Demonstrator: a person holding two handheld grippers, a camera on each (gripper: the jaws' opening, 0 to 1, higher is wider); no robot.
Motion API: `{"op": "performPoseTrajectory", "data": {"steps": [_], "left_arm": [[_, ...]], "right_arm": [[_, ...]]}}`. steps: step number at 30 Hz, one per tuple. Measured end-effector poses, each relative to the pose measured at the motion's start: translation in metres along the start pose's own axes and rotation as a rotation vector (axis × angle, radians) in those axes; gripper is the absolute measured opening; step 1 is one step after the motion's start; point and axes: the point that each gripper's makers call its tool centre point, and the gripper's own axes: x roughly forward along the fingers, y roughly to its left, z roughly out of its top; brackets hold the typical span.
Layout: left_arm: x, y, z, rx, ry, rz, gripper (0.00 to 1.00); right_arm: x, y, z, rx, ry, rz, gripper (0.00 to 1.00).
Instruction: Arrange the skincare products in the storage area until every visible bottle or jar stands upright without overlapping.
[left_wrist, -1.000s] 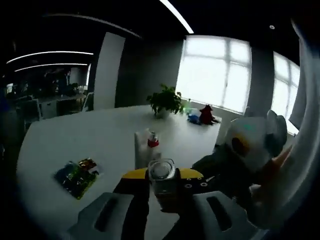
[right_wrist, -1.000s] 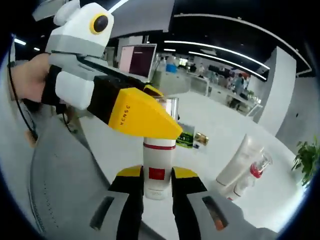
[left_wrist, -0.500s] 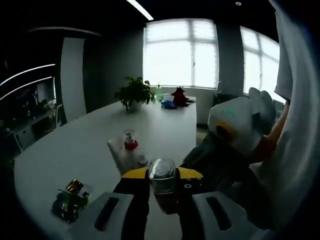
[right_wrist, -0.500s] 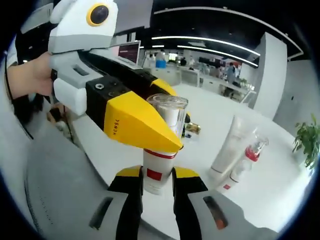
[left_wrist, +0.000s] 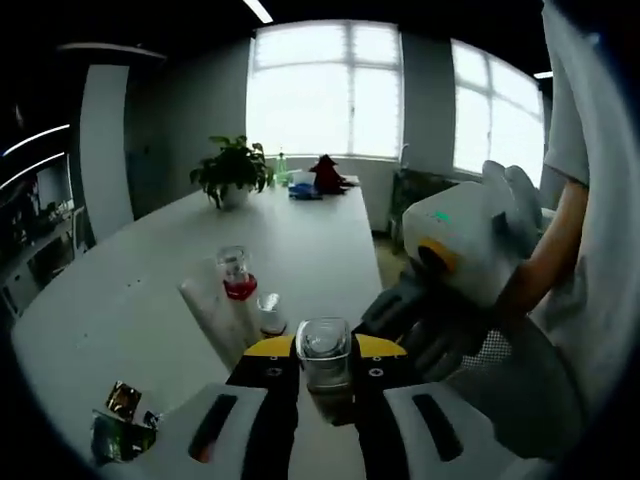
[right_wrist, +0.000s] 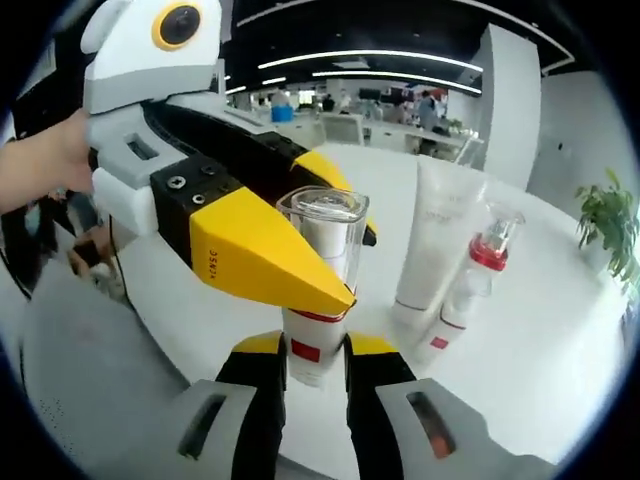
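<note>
Left gripper (left_wrist: 325, 375): I'm clamping the clear cap (right_wrist: 323, 222).
Right gripper (right_wrist: 315, 362): I'm gripping the white bottle (right_wrist: 312, 345).
Risk: I'm risking popping the cap, dropping the bottle onto the table (right_wrist: 560, 330).

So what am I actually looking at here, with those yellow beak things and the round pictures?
No robot: a person holds a two-jaw tool in each hand, with a fisheye camera on each. The left gripper view looks along the left gripper, shut on the clear cap of a bottle. The right gripper view looks along the right gripper, shut on the white body of that same bottle; the left gripper's yellow jaw enters from the left. So both tools grip one bottle. Behind, on the white table, a white tube and a small red-collared bottle stand upright. A small green packet lies near the table's edge.
</note>
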Motion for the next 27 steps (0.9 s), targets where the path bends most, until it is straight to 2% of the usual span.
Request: {"op": "performPoseTrajectory", "data": {"steps": [6,13,20,27], "left_arm": [[0.016,0.017,-0.007,-0.017,0.009,-0.024,0.14],[0.033,0.034,-0.019,-0.029,0.028,-0.043,0.14],[0.047,0.039,-0.031,-0.006,0.057,-0.066,0.14],[0.056,0.040,-0.035,0.016,0.066,-0.077,0.14]], "right_arm": [[0.014,-0.018,-0.007,0.058,-0.018,-0.070,0.22],[0.033,-0.039,-0.015,0.047,0.007,-0.131,0.22],[0.040,-0.046,-0.023,0.056,0.044,-0.148,0.22],[0.044,-0.054,-0.030,0.055,0.068,-0.159,0.22]]}}
